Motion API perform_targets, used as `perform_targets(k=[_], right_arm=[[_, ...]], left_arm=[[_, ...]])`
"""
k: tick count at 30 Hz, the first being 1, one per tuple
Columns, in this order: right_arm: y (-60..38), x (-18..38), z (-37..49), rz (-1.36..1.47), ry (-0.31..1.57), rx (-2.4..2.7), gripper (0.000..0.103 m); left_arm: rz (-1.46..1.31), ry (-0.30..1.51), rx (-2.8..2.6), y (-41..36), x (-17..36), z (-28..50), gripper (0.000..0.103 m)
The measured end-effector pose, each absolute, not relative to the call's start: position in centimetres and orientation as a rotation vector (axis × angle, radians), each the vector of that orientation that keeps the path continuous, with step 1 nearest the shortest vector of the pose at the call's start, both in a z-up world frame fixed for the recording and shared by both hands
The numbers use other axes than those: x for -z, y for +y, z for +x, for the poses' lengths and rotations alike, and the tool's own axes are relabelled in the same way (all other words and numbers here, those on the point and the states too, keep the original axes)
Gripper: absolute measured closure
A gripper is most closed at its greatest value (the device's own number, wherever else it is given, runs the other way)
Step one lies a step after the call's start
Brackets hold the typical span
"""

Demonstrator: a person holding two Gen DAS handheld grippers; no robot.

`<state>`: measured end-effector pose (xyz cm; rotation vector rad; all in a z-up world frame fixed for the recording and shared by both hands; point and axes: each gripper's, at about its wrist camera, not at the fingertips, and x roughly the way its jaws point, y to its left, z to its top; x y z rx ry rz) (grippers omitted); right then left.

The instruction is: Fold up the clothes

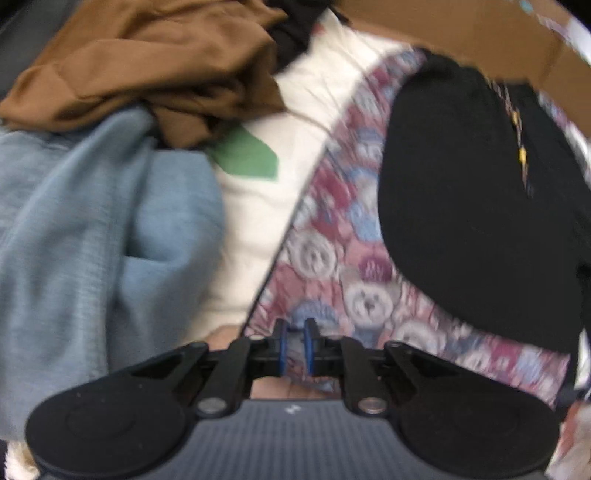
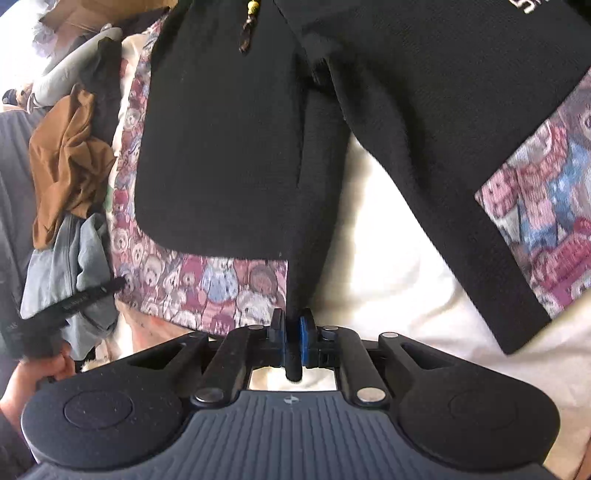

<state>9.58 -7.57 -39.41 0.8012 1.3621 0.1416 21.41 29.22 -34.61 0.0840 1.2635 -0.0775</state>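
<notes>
A black jacket with teddy-bear print panels (image 2: 229, 147) lies spread on a white bed surface (image 2: 388, 266). My right gripper (image 2: 293, 332) is shut on the jacket's black front edge, which runs up between the blue pads. My left gripper (image 1: 295, 343) is shut on the bear-print hem (image 1: 351, 288) at the jacket's lower corner; the black body (image 1: 472, 206) lies to its right. The left gripper's body also shows in the right wrist view (image 2: 70, 299), at the jacket's left hem corner.
A pile of other clothes lies to the left: a brown garment (image 1: 155, 66) and a light blue one (image 1: 92, 236). A white item with a green patch (image 1: 247, 155) lies between pile and jacket. A cardboard box (image 1: 461, 33) stands behind.
</notes>
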Motion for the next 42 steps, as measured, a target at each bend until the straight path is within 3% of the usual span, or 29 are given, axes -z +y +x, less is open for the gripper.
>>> perform_targets(k=[6, 11, 17, 29, 30, 32, 34, 42], right_arm=[[-5.7, 40.3, 10.1, 0.698, 1.472, -0.178, 0.098], [-6.6, 37.6, 10.8, 0.650, 1.461, -0.184, 0.096], [-9.4, 32.5, 12.0, 0.604, 1.396, -0.164, 0.096], [-14.9, 20.0, 14.0, 0.484, 1.291, -0.091, 0.095], [-15.4, 18.7, 14.2, 0.476, 1.280, -0.084, 0.093], [-16.3, 16.4, 14.7, 0.453, 1.257, -0.073, 0.075], [-17.0, 14.3, 15.1, 0.424, 1.236, -0.069, 0.068], [-20.6, 9.2, 15.5, 0.378, 1.216, -0.062, 0.065]], left_arm=[[0.094, 1.307, -0.015, 29.5, 36.5, 21.9, 0.096], [0.124, 1.327, -0.048, 29.0, 35.6, 22.2, 0.095], [0.104, 1.310, -0.048, 28.2, 32.3, 21.7, 0.093], [0.064, 1.209, 0.019, 26.0, 23.1, 21.8, 0.079], [0.061, 1.200, 0.024, 25.8, 22.3, 21.7, 0.077], [0.060, 1.185, 0.034, 25.4, 20.7, 21.6, 0.074], [0.062, 1.168, 0.040, 24.9, 18.9, 21.3, 0.072], [0.038, 1.117, 0.038, 23.2, 12.5, 21.1, 0.067]])
